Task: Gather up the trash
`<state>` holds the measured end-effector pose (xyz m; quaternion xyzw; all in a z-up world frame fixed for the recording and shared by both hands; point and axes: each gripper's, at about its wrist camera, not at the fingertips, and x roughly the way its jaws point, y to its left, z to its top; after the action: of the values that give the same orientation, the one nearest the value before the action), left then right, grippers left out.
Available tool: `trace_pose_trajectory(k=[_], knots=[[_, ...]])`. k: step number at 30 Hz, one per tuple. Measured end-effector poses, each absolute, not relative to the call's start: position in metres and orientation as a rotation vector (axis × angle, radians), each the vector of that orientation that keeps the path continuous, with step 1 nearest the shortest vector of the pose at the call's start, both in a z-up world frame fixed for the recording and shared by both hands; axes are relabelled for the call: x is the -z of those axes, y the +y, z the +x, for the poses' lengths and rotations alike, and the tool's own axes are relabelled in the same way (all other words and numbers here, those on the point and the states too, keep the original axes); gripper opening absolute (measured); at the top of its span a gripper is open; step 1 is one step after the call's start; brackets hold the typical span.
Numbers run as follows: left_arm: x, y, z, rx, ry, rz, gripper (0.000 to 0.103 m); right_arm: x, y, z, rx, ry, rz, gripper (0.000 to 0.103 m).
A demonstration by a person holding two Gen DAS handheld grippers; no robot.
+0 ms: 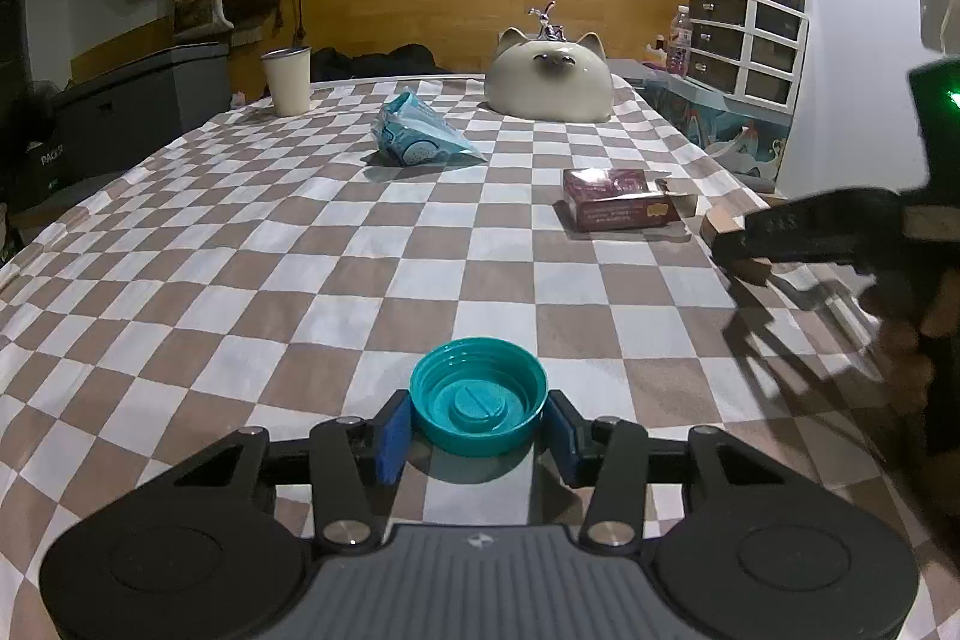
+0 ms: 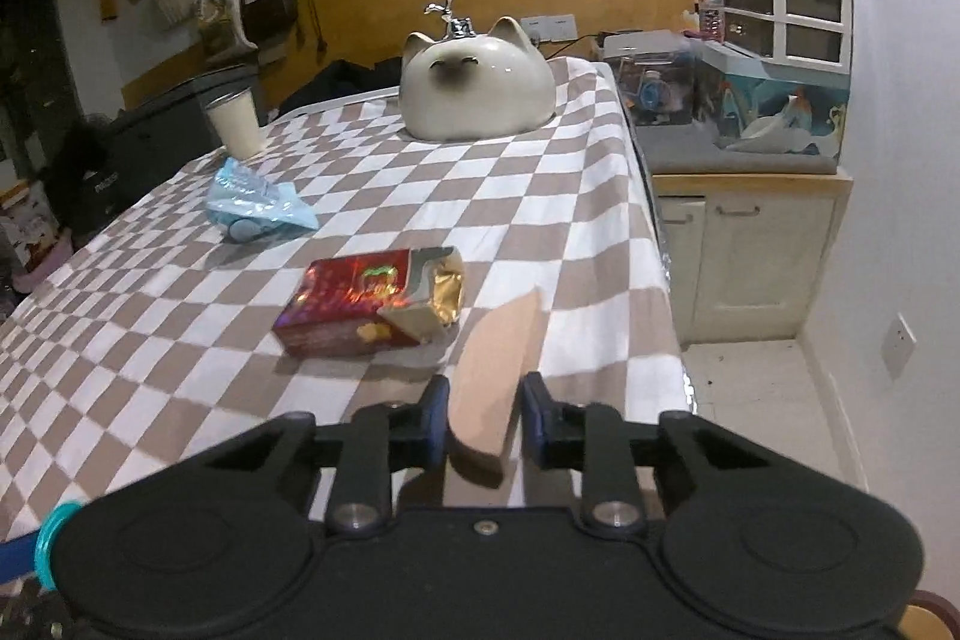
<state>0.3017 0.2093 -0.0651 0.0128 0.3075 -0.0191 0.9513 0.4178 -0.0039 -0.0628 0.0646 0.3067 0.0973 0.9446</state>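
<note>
Here, your left gripper (image 1: 478,427) was clamped on a teal lid (image 1: 478,411) just above the checked cloth (image 1: 300,250); your right gripper (image 2: 485,415) was clamped on a tan card (image 2: 493,358) at the cloth's edge, beside a red packet (image 2: 360,301).

Showing only "PAC…", white and cut off, on the dark case (image 1: 45,160) at far left; print on the red box (image 1: 618,211) too blurred for reading.
</note>
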Motion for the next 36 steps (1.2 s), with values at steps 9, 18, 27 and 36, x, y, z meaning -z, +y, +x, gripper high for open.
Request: trace_pose_trajectory(k=[9, 18, 27, 36], knots=[[0.065, 0.209, 0.301, 0.027, 0.623, 0.028, 0.048, 0.061, 0.002, 0.373, -0.296, 0.628, 0.061, 0.026], [0.060, 0.202, 0.281, -0.030, 0.580, 0.002, 0.048, 0.059, 0.000, 0.324, -0.359, 0.621, -0.017, 0.025], [0.049, 0.173, 0.237, -0.019, 0.554, -0.015, 0.048, 0.058, -0.015, 0.279, -0.401, 0.603, -0.060, 0.025], [0.037, 0.153, 0.193, -0.037, 0.521, -0.009, 0.048, 0.051, -0.034, 0.238, -0.422, 0.602, -0.063, 0.025]])
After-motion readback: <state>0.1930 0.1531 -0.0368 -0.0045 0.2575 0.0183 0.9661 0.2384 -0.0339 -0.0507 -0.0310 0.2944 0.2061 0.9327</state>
